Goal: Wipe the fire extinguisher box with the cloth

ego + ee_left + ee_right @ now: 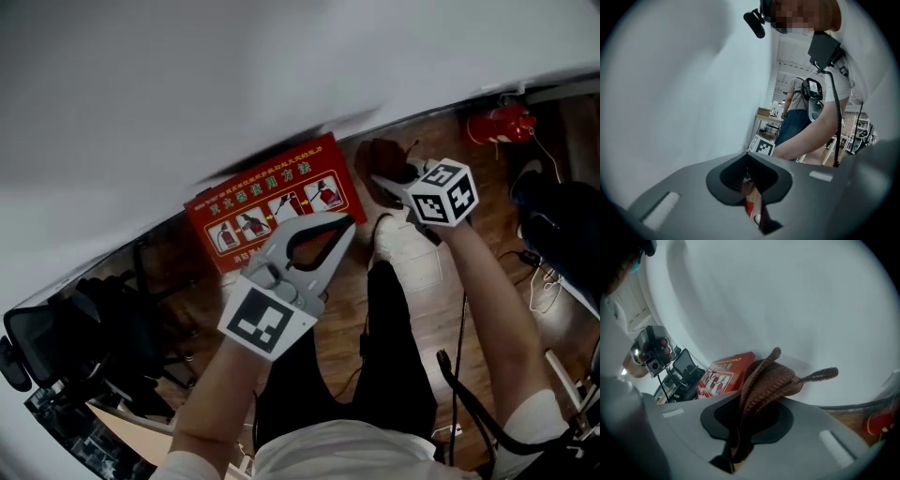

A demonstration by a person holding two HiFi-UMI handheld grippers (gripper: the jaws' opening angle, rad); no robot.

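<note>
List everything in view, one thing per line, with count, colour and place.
fire extinguisher box: one, red with printed pictures, at the foot of the wall
cloth: one, brown, clamped in the right gripper
red item: one, by the wall at far right, too small to identify
chair: one, black, left of the box
cables: several, black and white, on the floor at right
wall: white
floor: brown wood
second person: one, standing in the background
shoe: one, white, the person's own
left gripper: grey, shut, empty, in front of the box
right gripper: grey, shut on the cloth
</note>
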